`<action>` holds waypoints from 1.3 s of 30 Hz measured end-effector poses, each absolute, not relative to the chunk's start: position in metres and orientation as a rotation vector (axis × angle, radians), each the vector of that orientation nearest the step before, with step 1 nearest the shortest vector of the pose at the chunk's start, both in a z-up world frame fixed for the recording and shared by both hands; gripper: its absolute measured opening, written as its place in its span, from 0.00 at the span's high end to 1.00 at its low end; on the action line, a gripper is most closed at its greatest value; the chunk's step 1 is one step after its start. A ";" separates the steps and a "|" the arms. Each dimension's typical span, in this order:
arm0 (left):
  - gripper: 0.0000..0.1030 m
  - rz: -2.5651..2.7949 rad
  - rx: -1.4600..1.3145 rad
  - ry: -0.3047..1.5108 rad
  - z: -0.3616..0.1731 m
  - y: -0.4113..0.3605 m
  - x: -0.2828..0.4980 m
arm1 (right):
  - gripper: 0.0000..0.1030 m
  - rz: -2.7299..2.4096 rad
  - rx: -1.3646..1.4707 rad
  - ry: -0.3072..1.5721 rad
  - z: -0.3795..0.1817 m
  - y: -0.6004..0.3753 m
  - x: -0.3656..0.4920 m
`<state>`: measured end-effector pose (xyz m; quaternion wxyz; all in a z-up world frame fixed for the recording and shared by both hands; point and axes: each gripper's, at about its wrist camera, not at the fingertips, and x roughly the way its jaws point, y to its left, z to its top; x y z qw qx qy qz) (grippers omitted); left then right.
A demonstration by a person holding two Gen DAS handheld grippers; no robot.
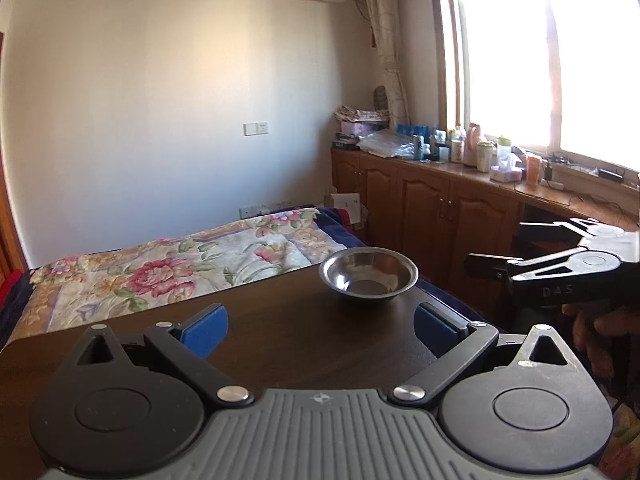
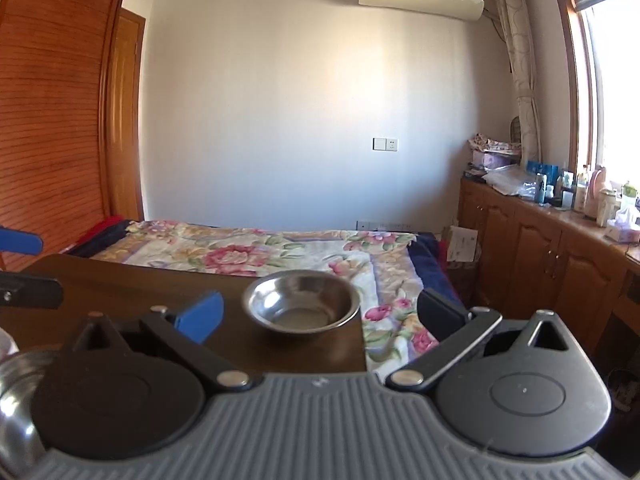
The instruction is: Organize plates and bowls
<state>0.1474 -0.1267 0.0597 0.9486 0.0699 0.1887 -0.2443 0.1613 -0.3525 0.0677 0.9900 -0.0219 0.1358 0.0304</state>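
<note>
A small steel bowl (image 1: 369, 276) stands upright near the far right corner of a dark wooden table (image 1: 280, 320). My left gripper (image 1: 320, 326) is open above the table, with the bowl a little beyond its blue fingertips and to the right. In the right wrist view the same bowl (image 2: 302, 300) sits just ahead of my right gripper (image 2: 320, 316), which is open, its right finger out past the table's edge. The right gripper (image 1: 520, 248) also shows in the left wrist view, held by a hand at the right. Another steel vessel (image 2: 18, 400) shows partly at the lower left.
A bed with a floral quilt (image 1: 180, 264) lies directly behind the table (image 2: 120, 288). Wooden cabinets (image 1: 420, 200) with a cluttered countertop run along the right wall under a bright window. A wooden wardrobe (image 2: 52, 120) stands at the left.
</note>
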 end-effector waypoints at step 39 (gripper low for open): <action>0.43 -0.627 0.190 0.701 0.017 -0.200 0.340 | 0.63 0.181 0.197 0.570 0.018 -0.386 0.282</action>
